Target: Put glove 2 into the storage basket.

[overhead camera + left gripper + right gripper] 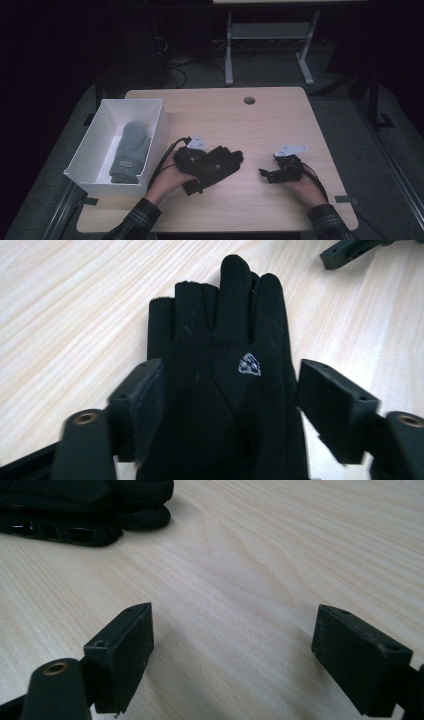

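Here the black glove (220,390) lies flat on the table (280,120) left of centre, between the wide-spread jaws of the left gripper (207,162); the left pad touches its edge, the right pad stands just off it. The white box (152,150) sits close on the left at the table's edge, a grey mitten (130,150) inside. Bare wood stretches ahead and right. The right gripper (267,173) rests low, jaws open over bare wood, pointing toward the glove

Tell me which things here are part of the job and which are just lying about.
Part of the job:
black glove, lying between the open left gripper
grey mitten
white box
right gripper, open

Lying about:
table hole
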